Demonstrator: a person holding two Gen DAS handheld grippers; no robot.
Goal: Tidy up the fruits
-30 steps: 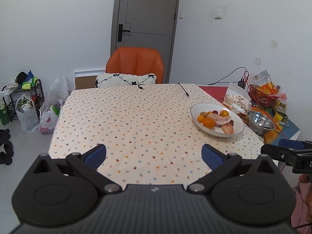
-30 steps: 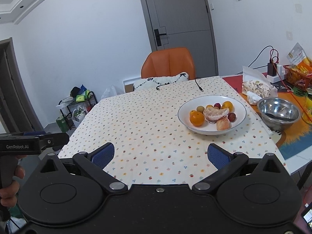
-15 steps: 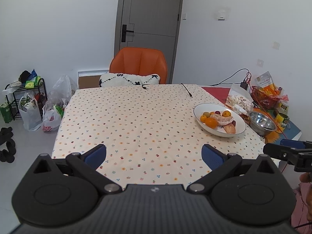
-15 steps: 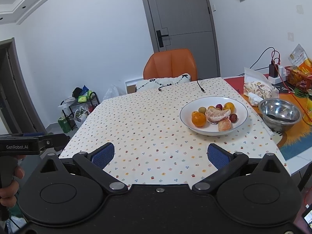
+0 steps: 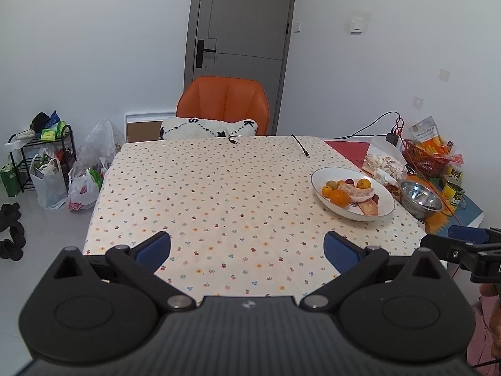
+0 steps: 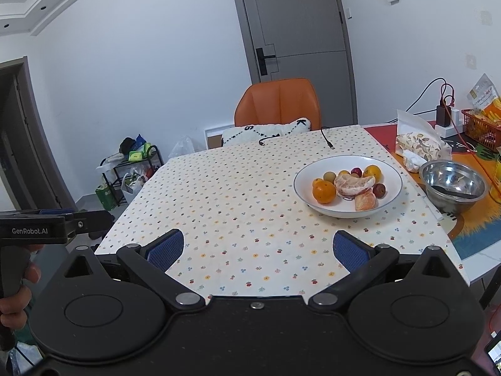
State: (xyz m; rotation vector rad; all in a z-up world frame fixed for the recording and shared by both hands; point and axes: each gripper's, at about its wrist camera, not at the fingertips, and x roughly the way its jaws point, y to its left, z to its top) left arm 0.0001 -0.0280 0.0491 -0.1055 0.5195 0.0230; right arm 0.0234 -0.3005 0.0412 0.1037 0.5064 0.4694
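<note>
A white plate [image 5: 385,210] [image 6: 300,189] stands on the right side of the dotted tablecloth [image 5: 219,188] [image 6: 235,206]. It holds oranges [image 5: 339,198] [image 6: 324,191], a peeled citrus piece [image 6: 353,185], dark red small fruits [image 6: 379,190] and a green-yellow one [image 6: 329,175]. My left gripper [image 5: 247,247] hangs open over the table's near edge, far from the plate. My right gripper [image 6: 260,249] is open too, nothing between its fingers, with the plate ahead and to the right.
A steel bowl [image 6: 452,185] [image 5: 421,195] sits right of the plate, with snack bags [image 6: 419,147], a red basket [image 5: 421,156] and cables beyond. A black cable end [image 5: 300,145] lies at the far edge. An orange chair [image 5: 224,103] with a cushion stands behind the table. Bags clutter the floor [image 5: 50,181] on the left.
Both cameras have drawn back and risen a little, so the table and plate look slightly farther. Both grippers stay open and empty.
</note>
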